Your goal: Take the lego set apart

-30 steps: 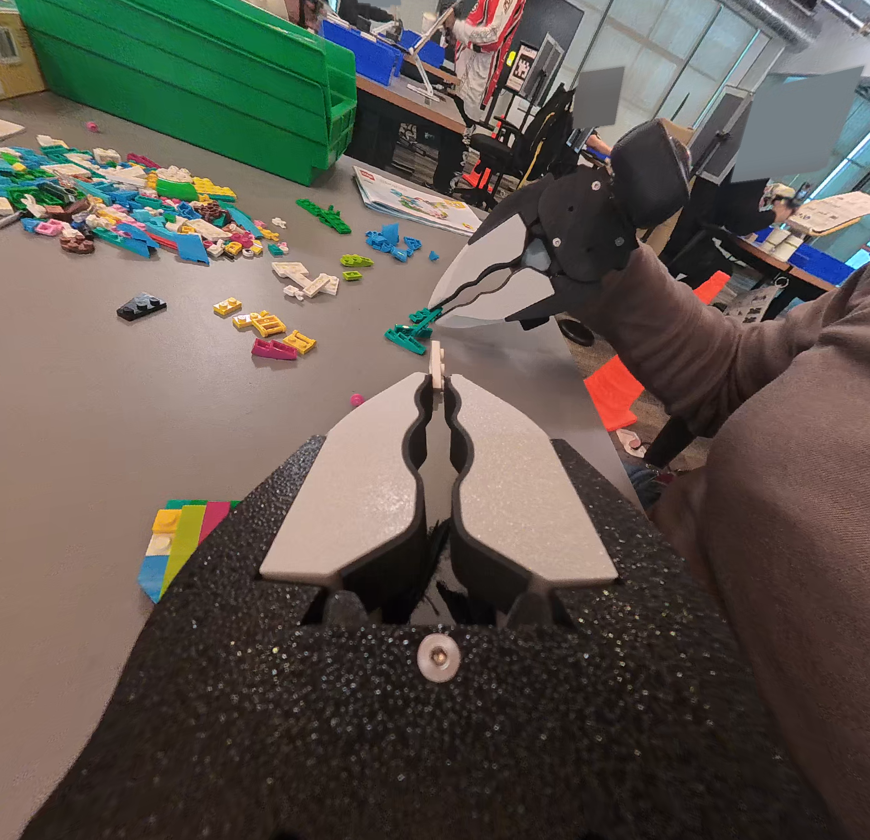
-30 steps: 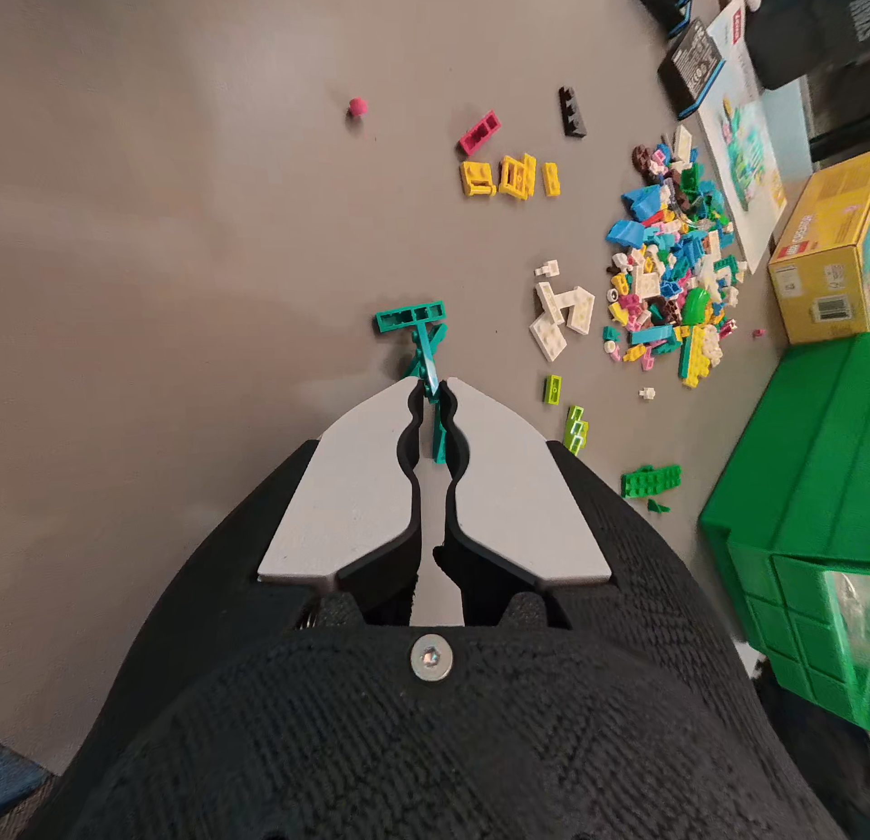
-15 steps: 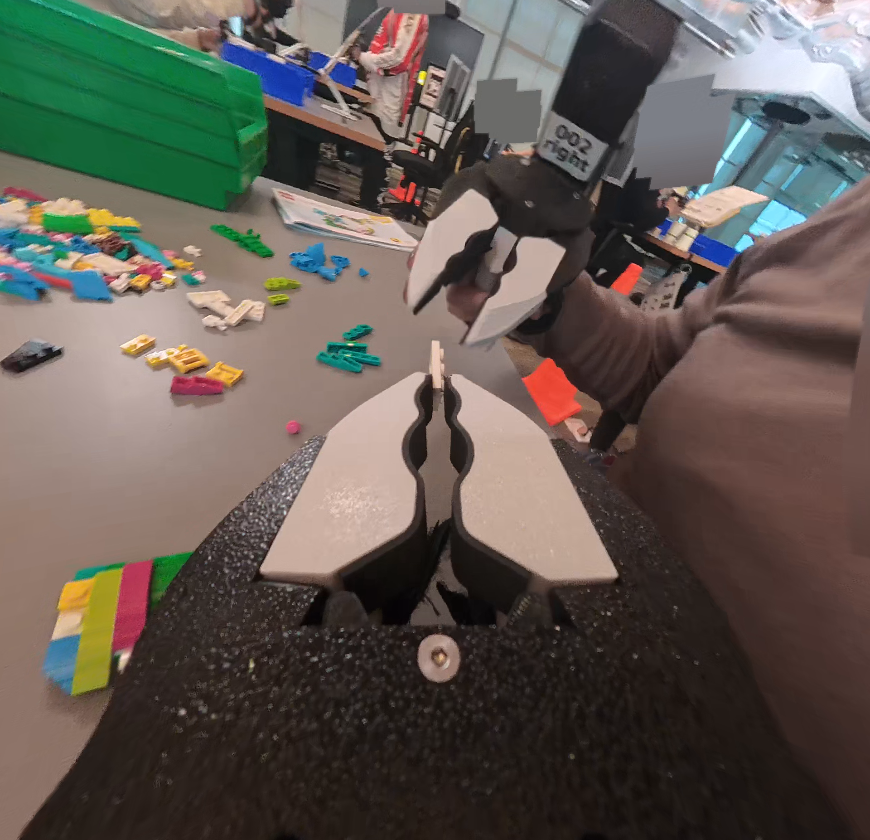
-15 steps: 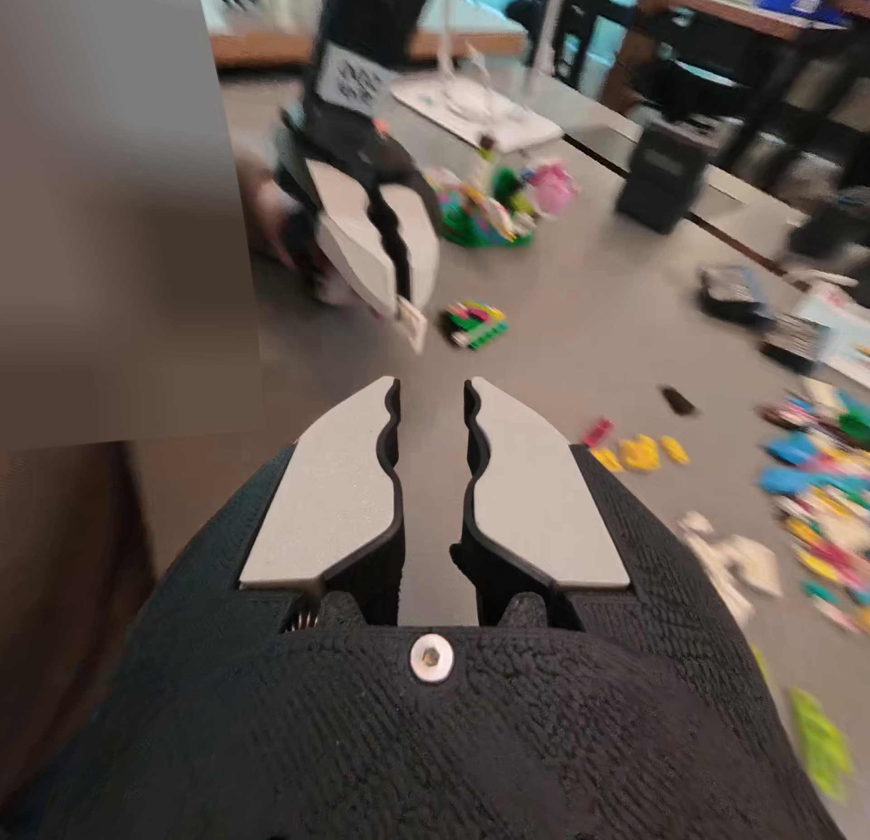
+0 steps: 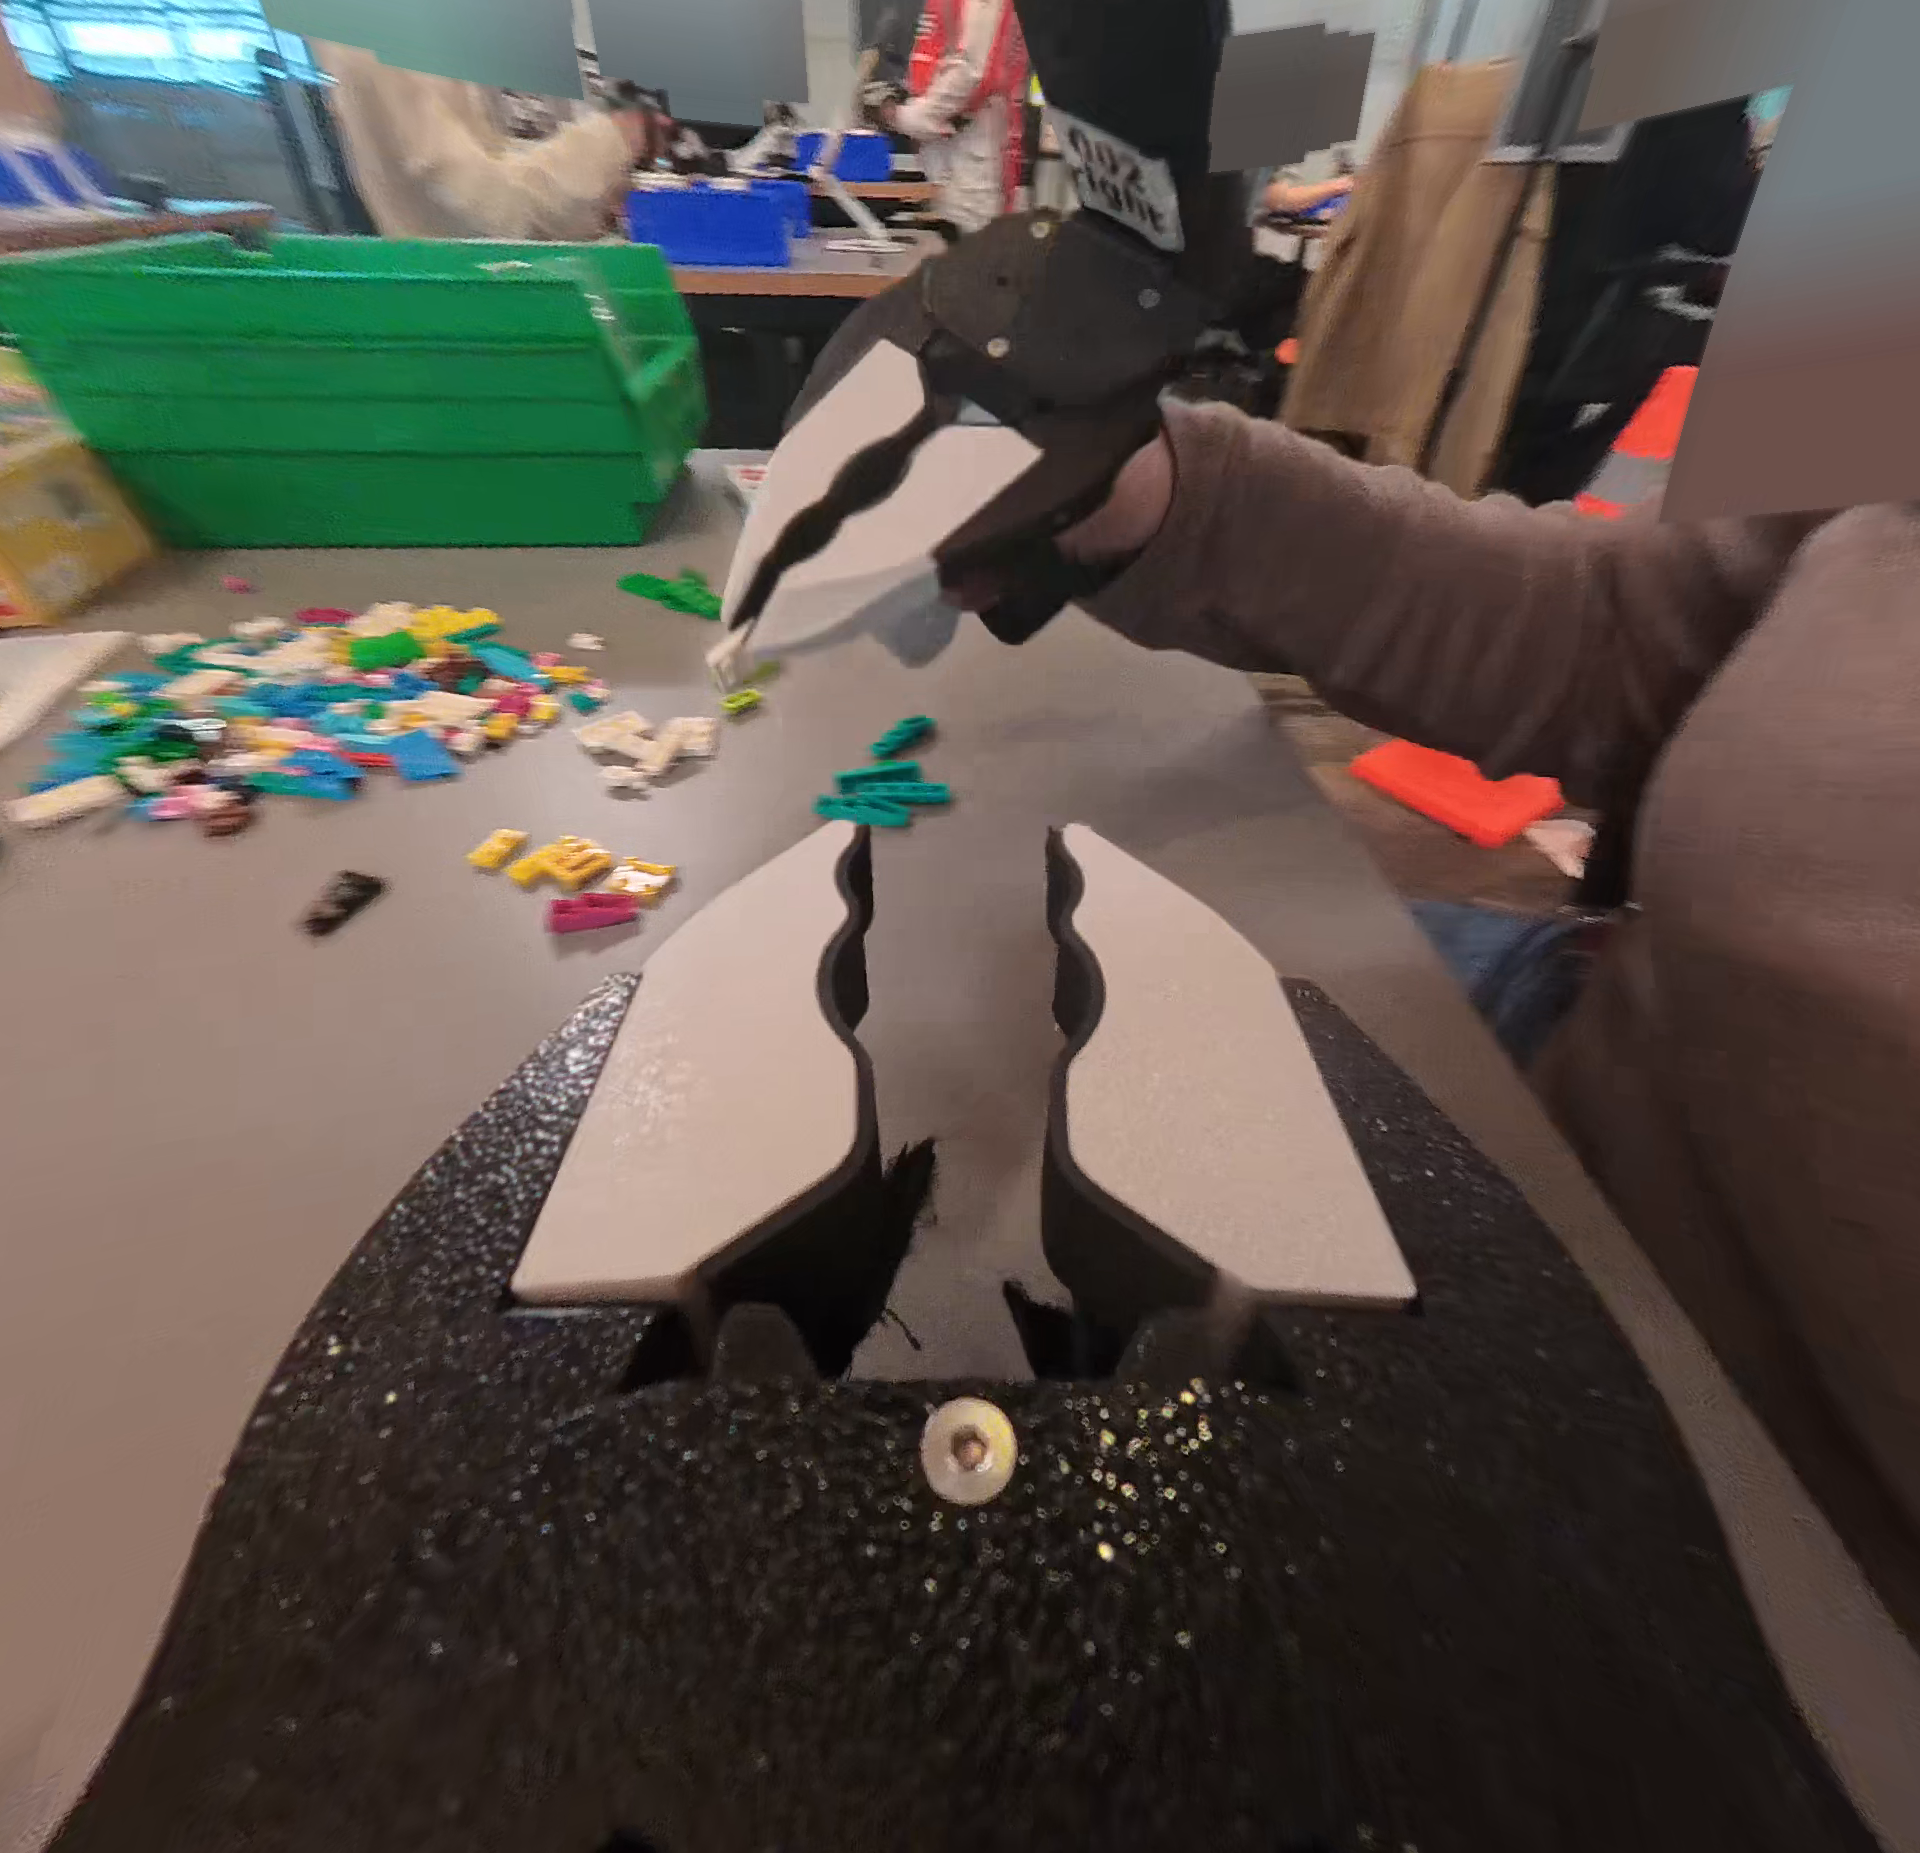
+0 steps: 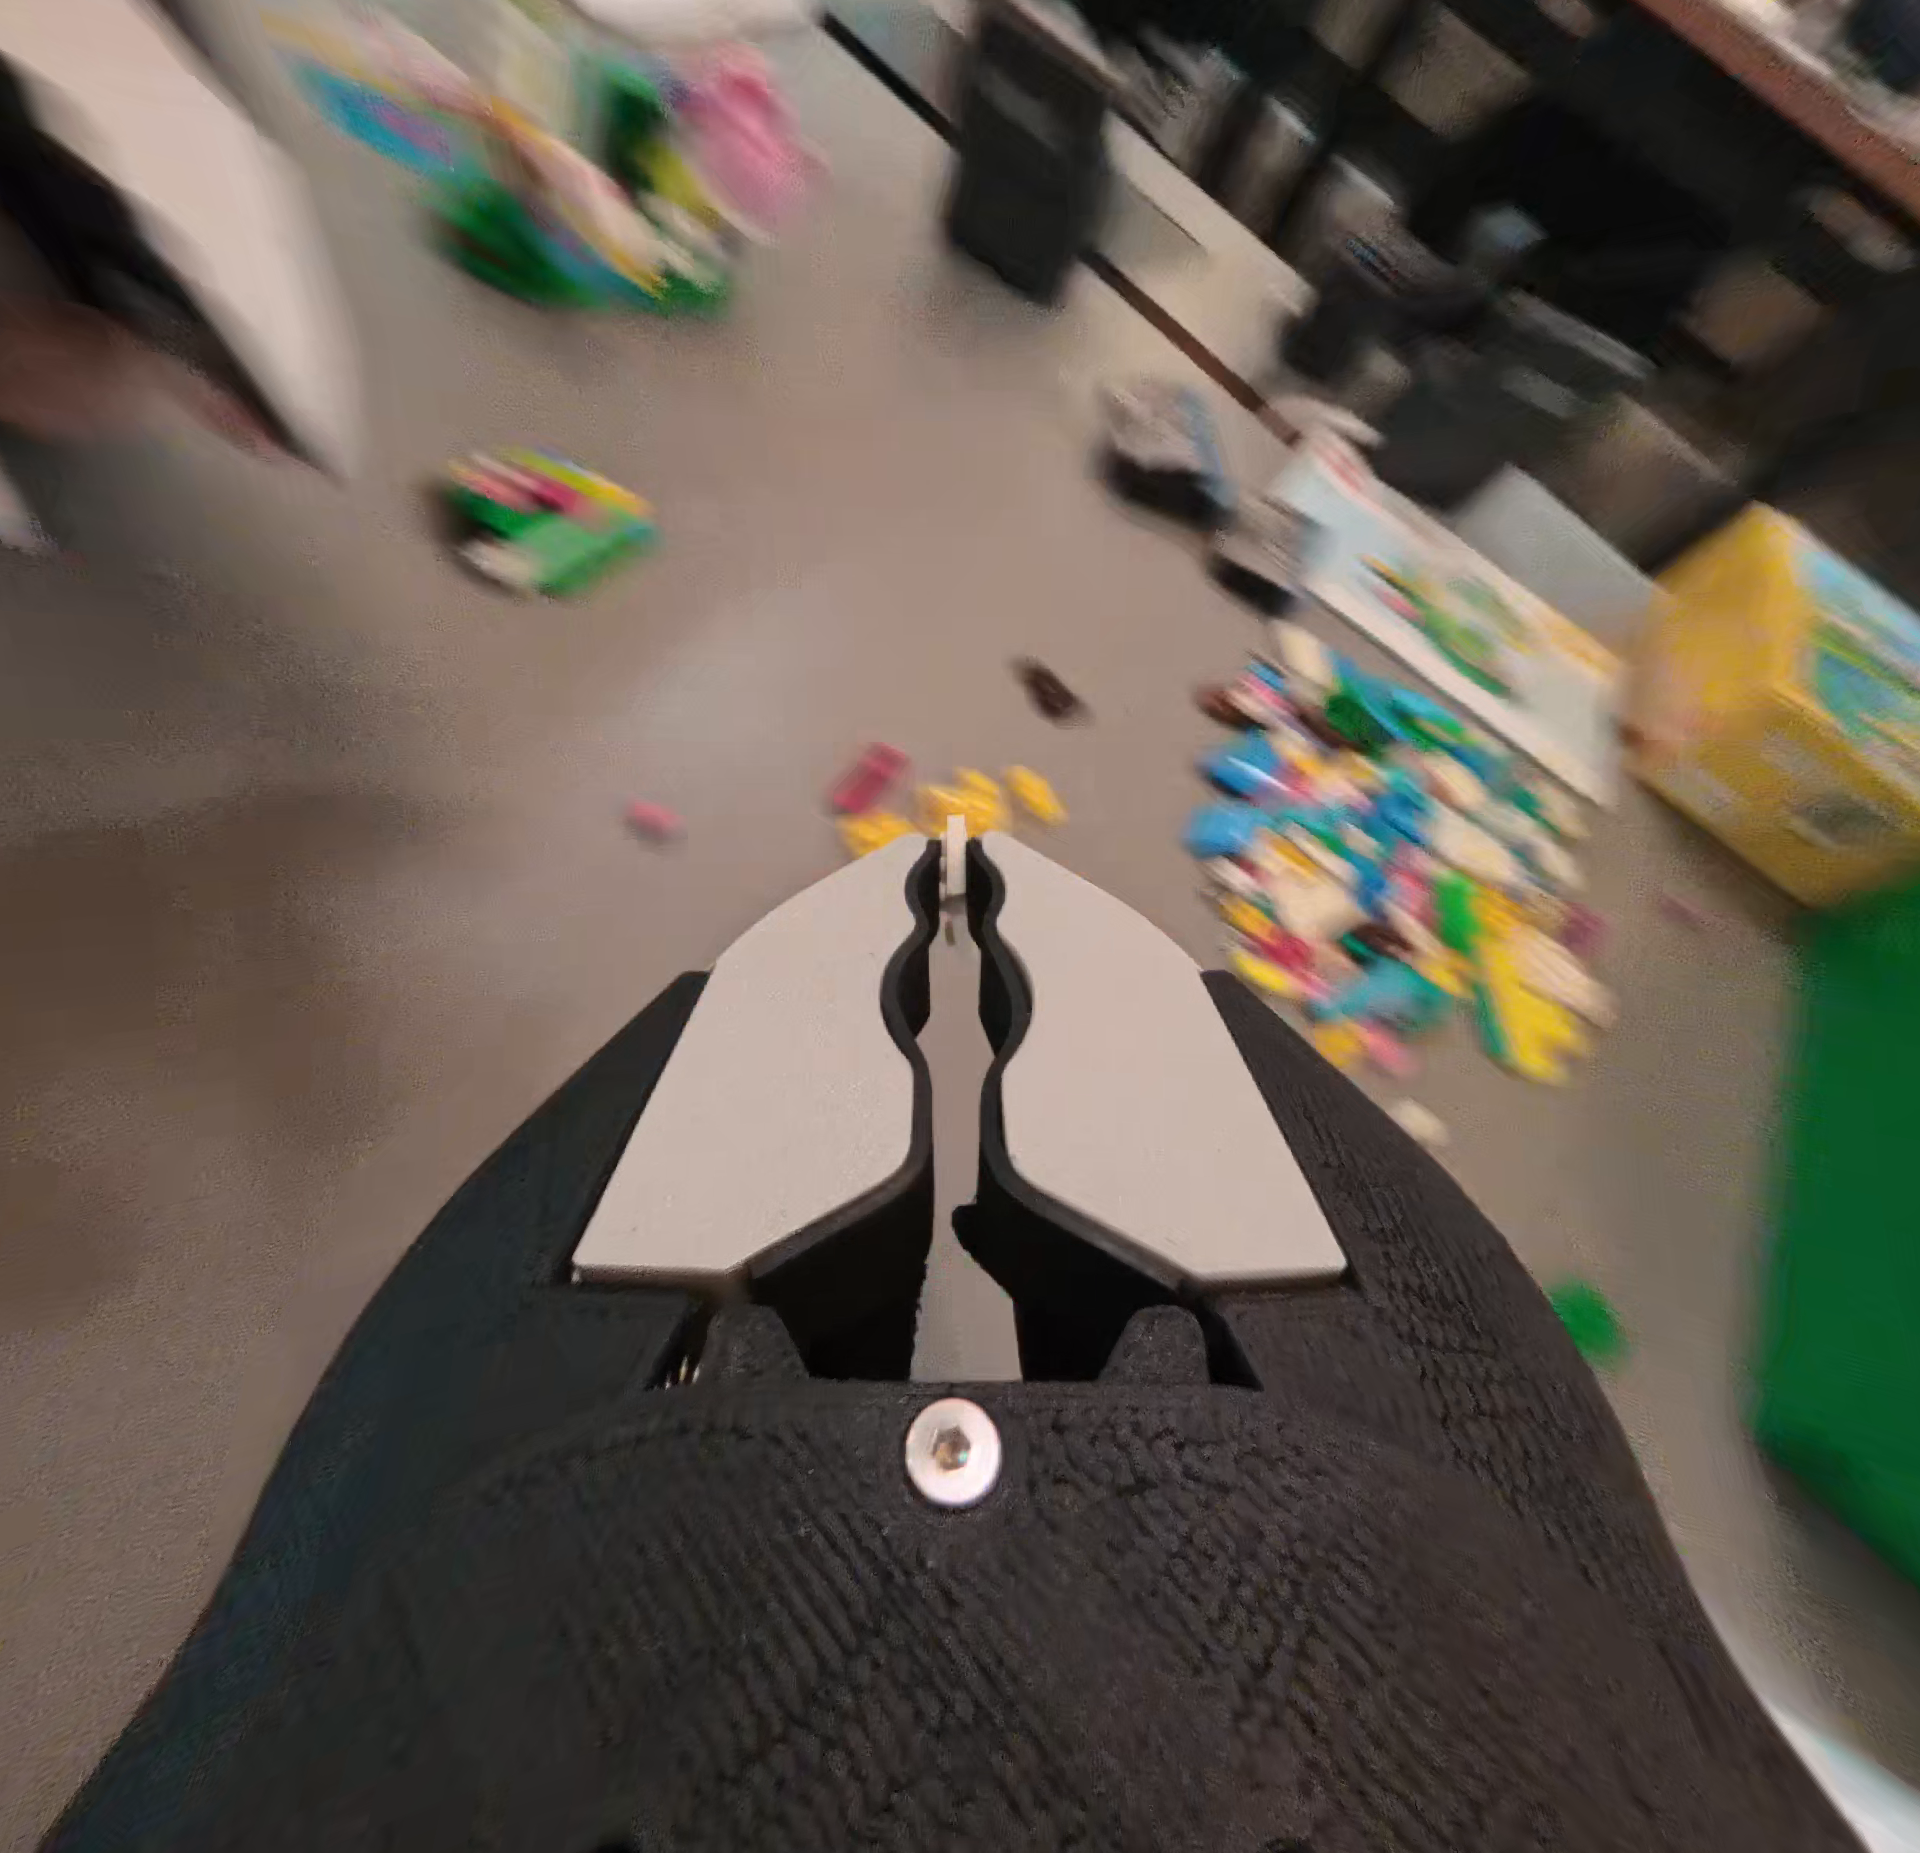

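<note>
My left gripper (image 5: 954, 847) is open and empty above the grey table (image 5: 260, 1076). My right gripper (image 6: 954, 847) is shut on a small white lego piece (image 6: 954, 845). In the left wrist view the right gripper (image 5: 732, 631) hangs over the table with the white piece (image 5: 727, 658) at its tips, above the small white pieces (image 5: 649, 741). Teal pieces (image 5: 885, 793) lie just ahead of the left gripper. A partly built multicoloured lego block (image 6: 545, 525) sits on the table, blurred, in the right wrist view.
A pile of loose mixed bricks (image 5: 291, 702) lies at the left, with yellow and pink pieces (image 5: 582, 873) and a black piece (image 5: 341, 899) nearer. A green bin (image 5: 364, 380) and a yellow box (image 6: 1787, 702) stand behind. The table edge (image 5: 1340, 816) runs at the right.
The white piece passed from my left gripper to my right one. The left opened. The right dropped the teal piece, opened, then shut on the white piece and swung left over the table.
</note>
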Motion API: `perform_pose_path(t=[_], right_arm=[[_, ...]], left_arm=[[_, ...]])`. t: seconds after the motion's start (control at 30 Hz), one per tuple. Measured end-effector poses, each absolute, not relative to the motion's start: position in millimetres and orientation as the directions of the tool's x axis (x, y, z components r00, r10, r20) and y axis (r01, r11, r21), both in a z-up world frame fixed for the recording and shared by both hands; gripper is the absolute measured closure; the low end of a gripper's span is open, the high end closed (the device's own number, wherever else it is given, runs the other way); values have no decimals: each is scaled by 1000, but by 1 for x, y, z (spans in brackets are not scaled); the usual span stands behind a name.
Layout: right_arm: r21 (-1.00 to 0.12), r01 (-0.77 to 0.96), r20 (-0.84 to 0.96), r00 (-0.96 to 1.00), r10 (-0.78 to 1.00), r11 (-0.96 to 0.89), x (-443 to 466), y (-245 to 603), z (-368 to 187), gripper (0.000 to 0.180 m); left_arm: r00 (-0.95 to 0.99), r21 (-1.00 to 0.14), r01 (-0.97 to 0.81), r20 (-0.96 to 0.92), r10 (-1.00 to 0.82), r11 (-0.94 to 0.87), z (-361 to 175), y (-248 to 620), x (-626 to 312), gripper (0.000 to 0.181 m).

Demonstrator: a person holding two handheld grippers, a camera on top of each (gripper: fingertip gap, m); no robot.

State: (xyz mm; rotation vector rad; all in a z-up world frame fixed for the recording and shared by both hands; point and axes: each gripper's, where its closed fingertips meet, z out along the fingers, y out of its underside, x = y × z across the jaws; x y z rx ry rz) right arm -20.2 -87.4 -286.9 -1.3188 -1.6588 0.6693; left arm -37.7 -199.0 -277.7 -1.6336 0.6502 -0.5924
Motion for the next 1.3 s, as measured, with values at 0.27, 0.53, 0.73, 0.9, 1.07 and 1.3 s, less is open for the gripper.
perform_pose_path(t=[0.27,0.53,0.73,0.9,1.07,1.3], right_arm=[[-662,692,398,-1,917,288,-17,-10,-327,176],[-721,626,337,-57,940,297,-34,-25,-313,161],[-844,433,144,-385,912,317,-78,-140,-289,148],[-795,478,80,-528,845,374,-102,-176,-317,134],[-817,492,-14,-538,843,300,-108,-181,-316,132],[-870,490,-166,-392,905,53,-113,-161,-313,145]], left_arm=[[844,-952,-145,23,-537,-269,-284,-183,-81,75],[894,-820,-261,-7,-449,-509,-325,-185,-112,69],[925,-726,-259,3,-379,-637,-349,-186,-130,87],[926,-676,-280,-4,-377,-682,-366,-182,-132,85],[922,-673,-282,8,-388,-684,-365,-172,-134,104],[889,-741,-371,-109,-445,-559,-358,-169,-135,131]])
